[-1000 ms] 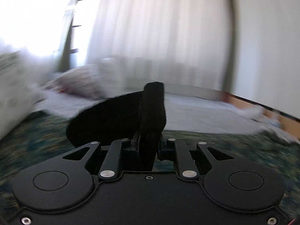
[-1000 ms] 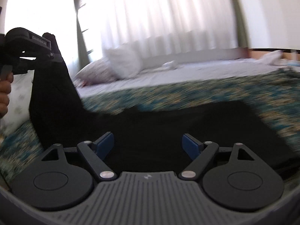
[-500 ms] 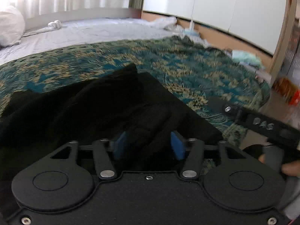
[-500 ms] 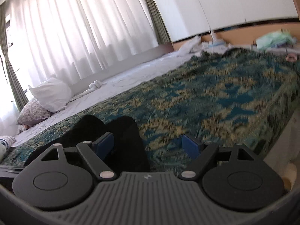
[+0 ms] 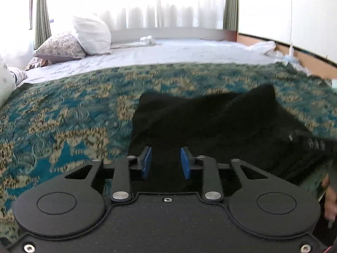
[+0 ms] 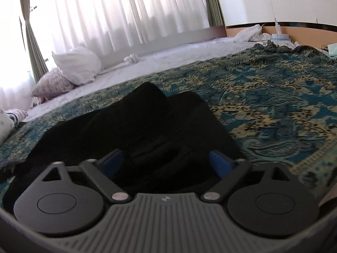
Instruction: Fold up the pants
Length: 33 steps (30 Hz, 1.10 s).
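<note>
Black pants (image 6: 134,130) lie bunched on the patterned bedspread (image 6: 273,105), likely so a fold can settle; left claw (image 5: 165,162) and right claw (image 6: 168,164) hover apart at six o'clock, gripping nothing.

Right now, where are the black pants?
The black pants lie bunched on the teal patterned bedspread, right of centre in the left wrist view, directly ahead of both open grippers, well short of the white pillow.

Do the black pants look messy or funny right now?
Yes. The black pants lie bunched on the patterned bedspread, with lumpy, uneven layers and a corner sticking up instead of flat edges. Both grippers, left and right, are open.
</note>
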{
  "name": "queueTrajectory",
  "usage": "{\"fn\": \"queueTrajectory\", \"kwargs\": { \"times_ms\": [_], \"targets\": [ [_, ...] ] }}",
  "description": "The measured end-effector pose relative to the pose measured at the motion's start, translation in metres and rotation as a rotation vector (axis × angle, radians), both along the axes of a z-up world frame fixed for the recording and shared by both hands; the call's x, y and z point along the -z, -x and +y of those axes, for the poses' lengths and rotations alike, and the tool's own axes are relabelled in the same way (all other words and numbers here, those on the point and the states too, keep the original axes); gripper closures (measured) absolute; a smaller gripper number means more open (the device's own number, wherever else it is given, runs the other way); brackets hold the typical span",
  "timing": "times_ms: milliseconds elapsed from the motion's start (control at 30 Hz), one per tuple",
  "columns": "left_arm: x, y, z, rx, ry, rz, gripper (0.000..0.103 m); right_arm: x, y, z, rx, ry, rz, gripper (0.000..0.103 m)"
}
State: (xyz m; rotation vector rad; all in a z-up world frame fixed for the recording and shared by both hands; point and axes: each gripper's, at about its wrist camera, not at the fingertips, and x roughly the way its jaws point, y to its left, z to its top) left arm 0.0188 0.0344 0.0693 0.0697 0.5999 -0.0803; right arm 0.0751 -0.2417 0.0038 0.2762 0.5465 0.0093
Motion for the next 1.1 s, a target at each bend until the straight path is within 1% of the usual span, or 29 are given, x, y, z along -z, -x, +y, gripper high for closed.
{"fn": "queueTrajectory", "kwargs": {
  "times_ms": [33,67,100,133,167,200,233,267,333,367,433,467,500,567,633,733,800,833,867,933,1000,1067,1100],
  "targets": [
    [0.005,0.0,0.0,0.001,-0.002,0.018,0.077,0.002,-0.005,0.005,0.017,0.027,0.005,0.007],
    [0.01,0.0,0.0,0.005,0.0,0.035,0.077,0.003,-0.007,0.01,0.032,0.05,0.005,0.024],
    [0.012,0.0,-0.002,0.011,0.005,0.039,0.078,0.003,-0.007,0.014,0.034,0.068,-0.003,0.032],
    [0.014,0.002,-0.004,0.024,0.011,0.035,0.078,0.0,-0.004,0.016,0.032,0.071,-0.02,0.053],
    [0.018,0.006,-0.008,0.041,0.016,0.031,0.078,-0.003,0.001,0.016,0.022,0.064,-0.035,0.072],
    [0.019,0.009,-0.011,0.055,0.023,0.029,0.078,-0.007,0.007,0.017,0.023,0.077,-0.053,0.075],
    [0.018,0.012,-0.015,0.068,0.028,0.027,0.077,-0.011,0.015,0.018,0.035,0.112,-0.082,0.081],
    [0.018,0.015,-0.018,0.083,0.034,0.027,0.077,-0.014,0.022,0.019,0.048,0.148,-0.107,0.082],
    [0.019,0.021,-0.022,0.114,0.046,0.028,0.077,-0.017,0.035,0.02,0.083,0.215,-0.146,0.082],
    [0.021,0.023,-0.023,0.124,0.05,0.027,0.077,-0.017,0.038,0.019,0.094,0.232,-0.147,0.081],
    [0.024,0.026,-0.026,0.145,0.05,0.021,0.077,-0.009,0.036,0.014,0.117,0.242,-0.104,0.078],
    [0.025,0.028,-0.027,0.154,0.048,0.017,0.077,-0.004,0.035,0.011,0.127,0.238,-0.083,0.067],
    [0.025,0.03,-0.028,0.156,0.043,0.014,0.077,0.001,0.036,0.01,0.133,0.242,-0.086,0.064],
    [0.024,0.032,-0.03,0.16,0.029,0.01,0.077,0.001,0.043,0.014,0.132,0.3,-0.113,0.057],
    [0.024,0.034,-0.028,0.166,0.033,0.007,0.077,0.0,0.046,0.015,0.13,0.322,-0.118,0.056],
    [0.024,0.038,-0.023,0.175,0.05,0.005,0.077,0.0,0.051,0.009,0.141,0.303,-0.12,0.05],
    [0.022,0.043,-0.022,0.174,0.043,0.0,0.077,-0.002,0.056,0.004,0.131,0.275,-0.141,0.043],
    [0.021,0.045,-0.02,0.177,0.04,-0.002,0.077,-0.004,0.059,0.002,0.129,0.249,-0.158,0.031],
    [0.022,0.048,-0.019,0.184,0.04,-0.002,0.077,-0.007,0.063,-0.003,0.136,0.217,-0.182,0.023],
    [0.022,0.053,-0.017,0.207,0.047,-0.003,0.077,-0.012,0.07,-0.009,0.156,0.174,-0.228,0.019],
    [0.023,0.055,-0.016,0.224,0.061,0.005,0.076,-0.023,0.076,-0.009,0.157,0.155,-0.282,0.017],
    [0.024,0.057,-0.015,0.231,0.075,0.009,0.075,-0.034,0.079,-0.002,0.123,0.148,-0.332,0.017],
    [0.023,0.057,-0.014,0.234,0.082,0.009,0.075,-0.039,0.079,0.003,0.084,0.14,-0.351,0.017]
  ]
}}
